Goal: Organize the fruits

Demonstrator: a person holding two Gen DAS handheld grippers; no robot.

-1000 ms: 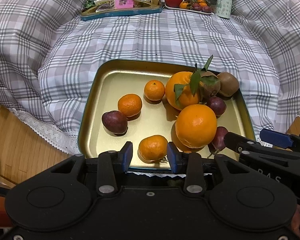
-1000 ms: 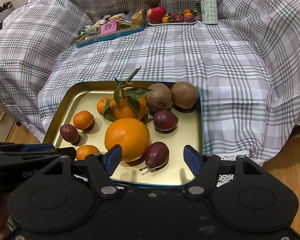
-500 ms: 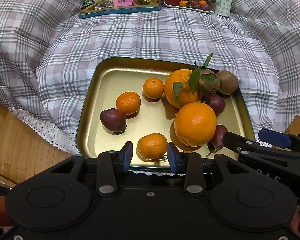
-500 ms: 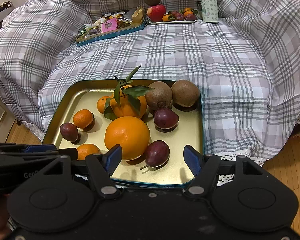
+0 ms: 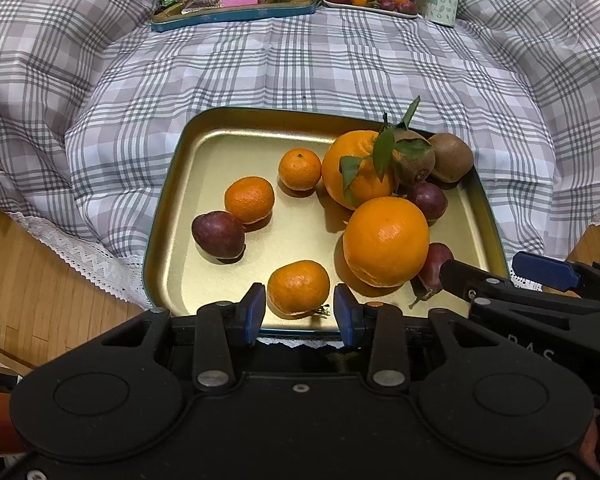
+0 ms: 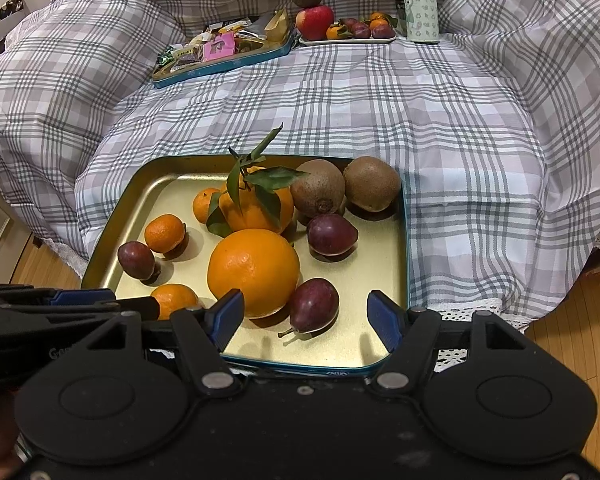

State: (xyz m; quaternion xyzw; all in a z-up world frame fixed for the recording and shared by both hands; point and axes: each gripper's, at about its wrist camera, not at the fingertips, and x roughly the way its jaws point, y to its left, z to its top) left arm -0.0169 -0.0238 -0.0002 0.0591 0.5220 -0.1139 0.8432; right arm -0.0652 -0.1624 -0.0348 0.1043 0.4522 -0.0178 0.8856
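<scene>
Gold rectangular metal tray with teal rim (image 5: pixel 162 216) sits at near edge of grey plaid quilt (image 5: pixel 300 68). Fruit clusters toward tray's right side: large smooth orange (image 5: pixel 386 240), leafy orange (image 5: pixel 358 168), two brown kiwis (image 6: pixel 370 188) in far right corner, small tangerine (image 5: pixel 298 287) at near edge. Left gripper (image 5: pixel 300 312) at its narrowest, empty, tangerine framed between pads without contact. Right gripper (image 6: pixel 304 316) spread wide, empty, dark red pear-shaped fruit (image 6: pixel 314 304) beyond it. Writing: partial "PAS" and "Gen" on gripper bodies; tray rim print unreadable
</scene>
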